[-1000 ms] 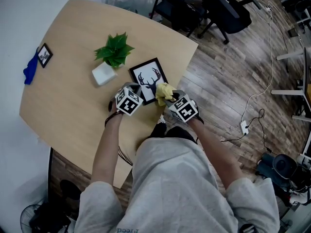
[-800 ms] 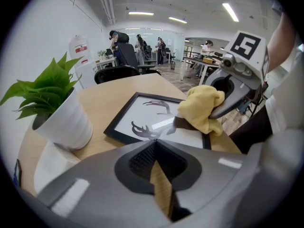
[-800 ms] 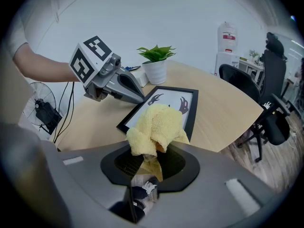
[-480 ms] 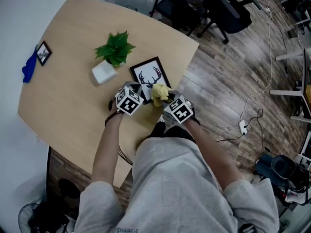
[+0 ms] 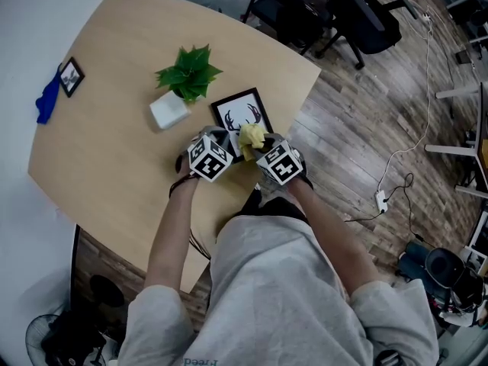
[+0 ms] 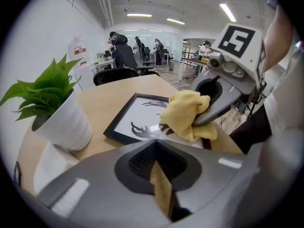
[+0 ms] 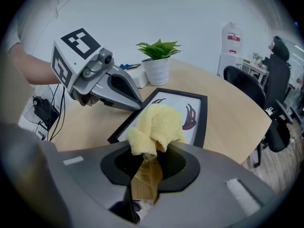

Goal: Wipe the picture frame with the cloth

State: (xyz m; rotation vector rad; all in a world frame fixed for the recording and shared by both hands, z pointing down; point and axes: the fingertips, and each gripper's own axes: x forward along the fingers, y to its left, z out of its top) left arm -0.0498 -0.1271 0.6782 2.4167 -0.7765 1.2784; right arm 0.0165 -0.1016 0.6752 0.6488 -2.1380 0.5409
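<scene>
Currently, right gripper [image 7: 148, 156]: jaws clenched on the yellow cloth [image 7: 156, 125]. The cloth rests on the near part of the picture frame [image 7: 176, 104], over the antler print. A second ago it sat at the frame's near right corner, so it has slid leftward across the glass. Left gripper [image 6: 156, 141]: jaws together, nothing between them, tip at the frame's near left edge, as before. The two grippers now stand closer together. Beyond the frame: potted plant [image 5: 187, 82], standing on the table [image 5: 107, 151].
</scene>
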